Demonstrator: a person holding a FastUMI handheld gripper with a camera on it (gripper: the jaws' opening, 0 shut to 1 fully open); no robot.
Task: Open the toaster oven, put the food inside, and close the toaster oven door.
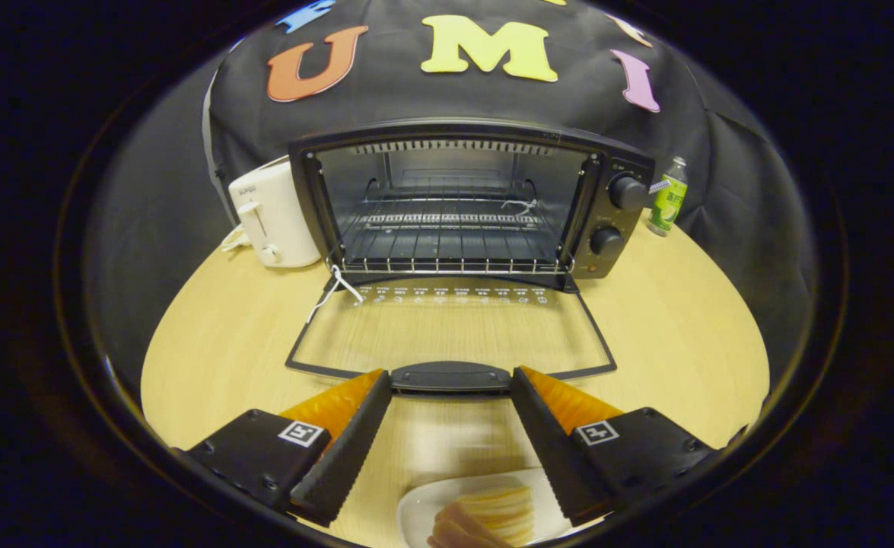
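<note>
The pale wooden bench (pixel 682 335) carries a black toaster oven (pixel 462 205) with its glass door (pixel 450 335) folded flat toward the gripper (pixel 450 380), wire rack (pixel 447 243) bare inside. In front of the oven door's black handle (pixel 450 377), the jaws stand wide apart, holding nothing. The white plate (pixel 424 506) of pale food strips (pixel 492 510) lies nearer than the handle, between the jaws. A careless grasp could tip the plate or scatter the soft strips; lifting low risks knocking the open door.
</note>
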